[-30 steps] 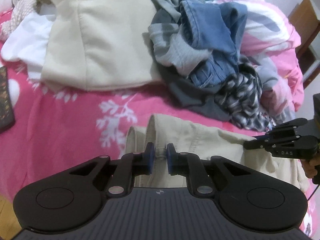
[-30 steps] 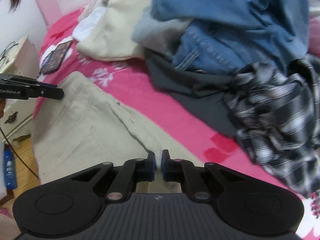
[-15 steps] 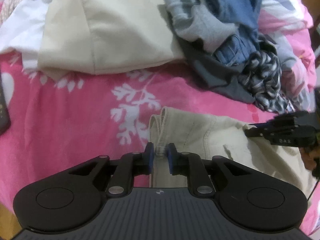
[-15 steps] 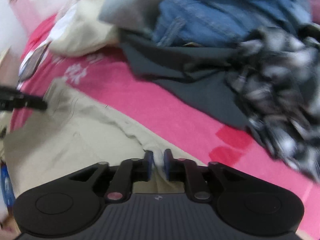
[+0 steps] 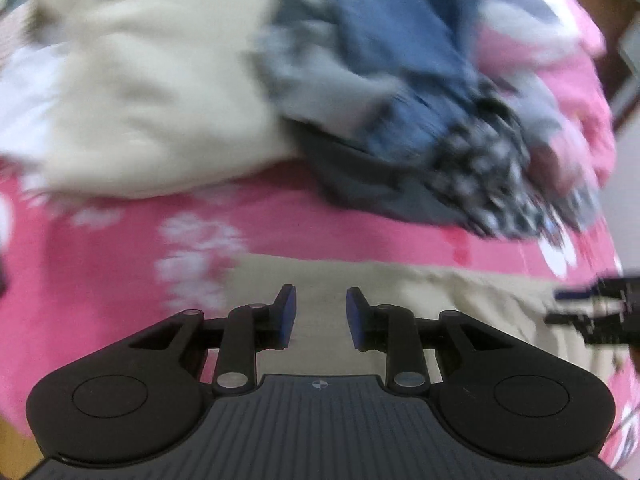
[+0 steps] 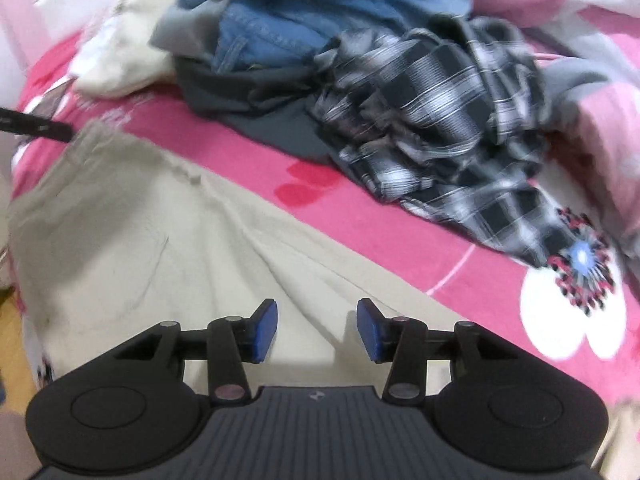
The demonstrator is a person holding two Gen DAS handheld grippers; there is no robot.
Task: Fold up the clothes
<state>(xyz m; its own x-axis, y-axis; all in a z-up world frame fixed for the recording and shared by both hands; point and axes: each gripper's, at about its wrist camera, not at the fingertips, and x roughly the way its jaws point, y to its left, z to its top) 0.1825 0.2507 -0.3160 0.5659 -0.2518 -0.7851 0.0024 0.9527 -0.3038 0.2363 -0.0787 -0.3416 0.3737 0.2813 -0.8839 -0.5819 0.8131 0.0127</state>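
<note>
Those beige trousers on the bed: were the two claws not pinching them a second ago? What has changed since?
Both let go. The left gripper and the right gripper, shut on the beige trousers a second ago, now stand open above the cloth, which lies flat on the pink bedspread. The heap of jeans and checked shirt behind stayed put.

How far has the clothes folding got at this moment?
Done: the beige trousers lie spread on the pink floral bedspread, seemingly doubled over, though folds are hard to confirm. In hand: nothing; the left gripper and right gripper both hang open over the trousers. Left: further folds, then the heap of blue denim, black-and-white checked shirt and cream garment.
</note>
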